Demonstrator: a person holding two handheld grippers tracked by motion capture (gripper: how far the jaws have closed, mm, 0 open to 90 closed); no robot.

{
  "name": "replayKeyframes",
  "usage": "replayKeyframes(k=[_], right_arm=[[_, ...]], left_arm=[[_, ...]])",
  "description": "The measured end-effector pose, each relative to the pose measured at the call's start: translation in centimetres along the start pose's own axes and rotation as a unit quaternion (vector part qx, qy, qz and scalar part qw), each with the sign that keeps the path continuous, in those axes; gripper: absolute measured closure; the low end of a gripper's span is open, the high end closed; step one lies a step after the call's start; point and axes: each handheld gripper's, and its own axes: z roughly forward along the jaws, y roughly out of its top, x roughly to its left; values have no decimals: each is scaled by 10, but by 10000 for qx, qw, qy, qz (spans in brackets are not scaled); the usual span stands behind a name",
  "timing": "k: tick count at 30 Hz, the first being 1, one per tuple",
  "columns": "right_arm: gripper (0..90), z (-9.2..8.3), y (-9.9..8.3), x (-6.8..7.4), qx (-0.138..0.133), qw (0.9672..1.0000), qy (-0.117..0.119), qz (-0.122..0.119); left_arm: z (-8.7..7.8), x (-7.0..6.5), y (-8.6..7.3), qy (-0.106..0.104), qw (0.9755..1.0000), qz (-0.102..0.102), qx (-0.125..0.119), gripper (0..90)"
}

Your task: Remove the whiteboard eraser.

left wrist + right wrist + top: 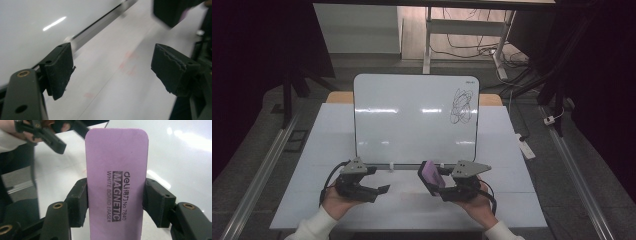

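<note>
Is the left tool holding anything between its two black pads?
No, the left tool stands open, with bare white table showing between its pads.

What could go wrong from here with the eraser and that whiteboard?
The purple eraser is pinched only by its narrow sides in the right gripper, so pressing it on the board could twist it loose. The whiteboard stands propped, and the open left gripper is not steadying it, so wiping the scribble may tip it.

Left gripper with two black jaws spread wide, nothing between them; glossy whiteboard beside the pale table
</note>
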Motion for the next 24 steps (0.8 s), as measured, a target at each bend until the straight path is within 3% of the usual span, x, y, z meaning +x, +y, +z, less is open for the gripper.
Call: replayKeyframes(k=[5, 9, 13, 19, 24], right_arm=[[406, -3, 0, -2, -116, 9997, -220, -32], [406, -7, -1, -3, -236, 9981, -565, -49], [406, -11, -1, -5, -296, 9968, -746, -50], [406, -18, -1, -8, -485, 9936, -1017, -50], [406, -22, 0, -11, -546, 9916, -1168, -48]], left_arm=[[-10, 11, -23, 191, 9995, -242, 76, 194], [-17, 20, -39, 427, 9982, -416, 118, 196], [-26, 26, -51, 506, 9970, -573, 77, 195], [-39, 31, -65, 609, 9952, -762, -30, 192], [-41, 33, -66, 646, 9945, -824, -85, 192]])
